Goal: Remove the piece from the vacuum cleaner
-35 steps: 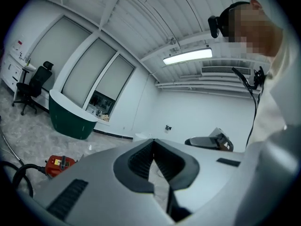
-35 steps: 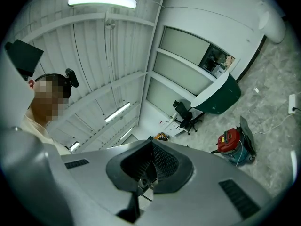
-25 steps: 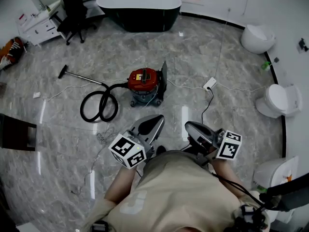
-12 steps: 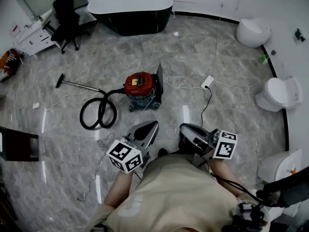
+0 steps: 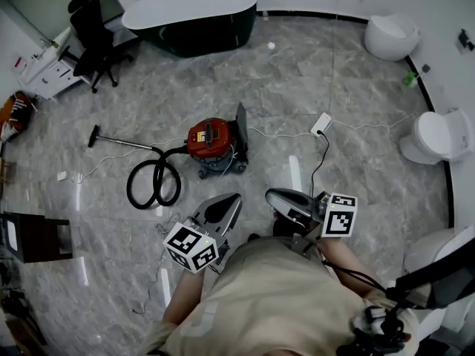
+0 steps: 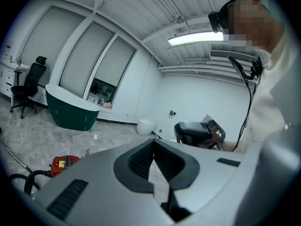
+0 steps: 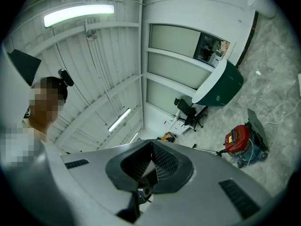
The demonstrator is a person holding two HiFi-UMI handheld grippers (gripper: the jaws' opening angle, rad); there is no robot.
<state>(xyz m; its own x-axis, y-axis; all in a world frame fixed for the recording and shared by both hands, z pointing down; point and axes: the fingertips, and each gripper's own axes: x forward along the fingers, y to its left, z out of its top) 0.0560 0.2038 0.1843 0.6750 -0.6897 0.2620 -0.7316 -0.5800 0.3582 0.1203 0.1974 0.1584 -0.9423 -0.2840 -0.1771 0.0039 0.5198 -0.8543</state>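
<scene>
Overview, looking steeply down at a grey marble floor (image 5: 349,87). Standing near mid-floor, well ahead of both tools: red canister vacuum cleaner (image 5: 211,138), resting on its wheeled base, with a dark flat panel (image 5: 241,130) rising upright just beside its right flank. Running from the canister's left side: black hose (image 5: 154,182), looping once on the floor and joining a straight wand (image 5: 119,139) ending in a small floor nozzle. Trailing off to the right: white cord reaching a power strip (image 5: 321,125).

Hovering close to the person's torso, well apart from every part of the cleaner: left tool (image 5: 231,199) and right tool (image 5: 276,196), each pointing forward and each carrying its marker cube. Pressing together at the tips in both gripper views, with nothing lying between the pads; only the hollow behind the tips showing as a gap.

Lining the far edge: dark green bathtub (image 5: 191,17) and black office chair (image 5: 90,30). Sitting along the right wall: white toilet (image 5: 392,37) and second toilet (image 5: 438,136).
</scene>
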